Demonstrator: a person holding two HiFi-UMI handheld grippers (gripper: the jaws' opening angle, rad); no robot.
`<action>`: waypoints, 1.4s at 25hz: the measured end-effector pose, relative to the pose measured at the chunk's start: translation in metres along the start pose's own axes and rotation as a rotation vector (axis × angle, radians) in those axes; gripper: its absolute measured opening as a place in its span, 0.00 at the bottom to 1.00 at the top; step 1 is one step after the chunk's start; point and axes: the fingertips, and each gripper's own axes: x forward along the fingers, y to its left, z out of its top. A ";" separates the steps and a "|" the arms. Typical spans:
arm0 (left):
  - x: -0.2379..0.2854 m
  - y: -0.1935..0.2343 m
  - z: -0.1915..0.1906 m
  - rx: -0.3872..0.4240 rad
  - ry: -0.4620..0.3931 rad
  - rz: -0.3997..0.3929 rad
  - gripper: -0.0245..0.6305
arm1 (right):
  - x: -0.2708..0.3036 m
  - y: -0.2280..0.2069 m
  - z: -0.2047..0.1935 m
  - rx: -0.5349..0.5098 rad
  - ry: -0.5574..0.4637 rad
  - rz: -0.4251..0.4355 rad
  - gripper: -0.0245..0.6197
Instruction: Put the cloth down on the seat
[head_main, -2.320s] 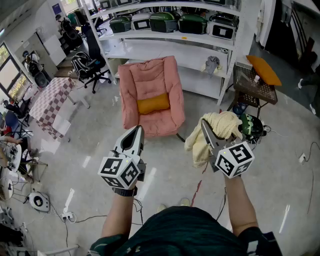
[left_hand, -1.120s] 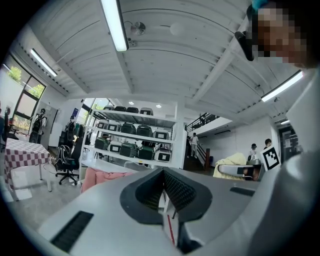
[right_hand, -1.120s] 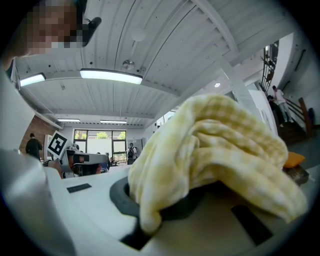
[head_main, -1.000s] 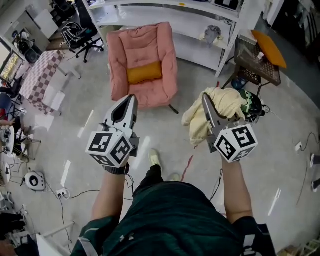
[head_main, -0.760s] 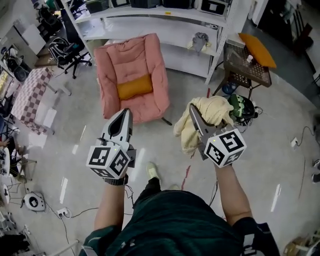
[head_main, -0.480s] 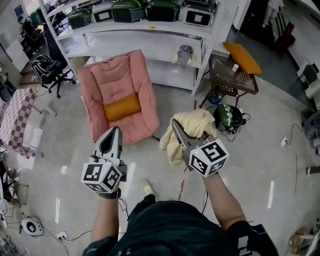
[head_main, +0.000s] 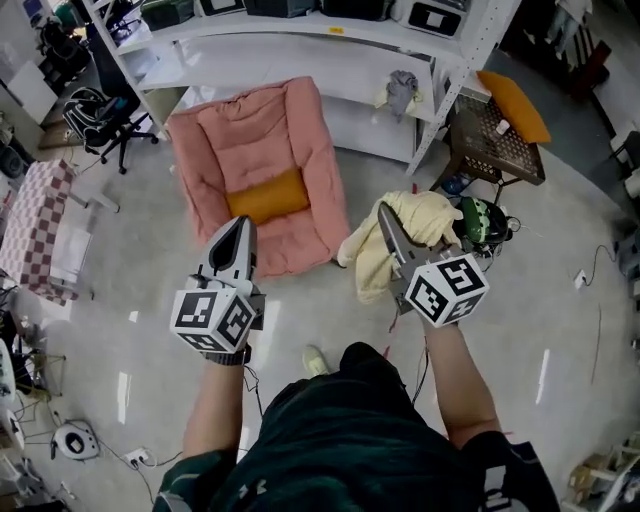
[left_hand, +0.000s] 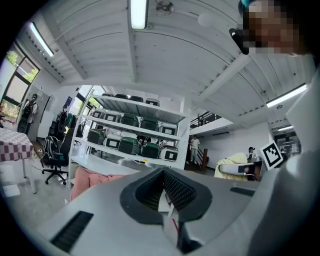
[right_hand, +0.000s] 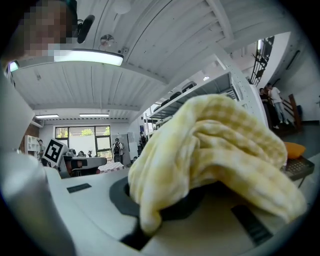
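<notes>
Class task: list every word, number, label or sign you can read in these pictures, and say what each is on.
No text is readable.
Marker squares on left gripper and right gripper: patterns only, no letters.
Yellow tag on the shelf edge: too small to read.
Cloth: no print visible.

The cloth (head_main: 430, 218) is pale yellow with a faint woven check. The seat (head_main: 250, 140) is salmon pink, with an orange cushion (head_main: 265, 197) across it. The left hand-held gripper (head_main: 240, 225) and the right hand-held gripper (head_main: 385, 212) are light grey with black ribbed pads (left_hand: 175, 187), and their cubes (head_main: 213, 320) are white with black square markers. The shelf (head_main: 300, 45) is white and the floor (head_main: 560, 330) is glossy pale grey. A worktop (head_main: 35, 225) at the left has a red-and-white check. The person's top (head_main: 340, 440) is dark green.
</notes>
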 end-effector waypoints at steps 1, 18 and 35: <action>0.005 0.008 -0.001 -0.005 0.005 0.002 0.05 | 0.011 -0.002 -0.003 0.006 0.008 -0.002 0.06; 0.160 0.102 -0.060 -0.032 0.083 0.028 0.05 | 0.219 -0.094 -0.106 0.143 0.204 0.027 0.06; 0.300 0.161 -0.133 -0.067 0.211 0.035 0.05 | 0.347 -0.185 -0.242 0.447 0.402 -0.075 0.06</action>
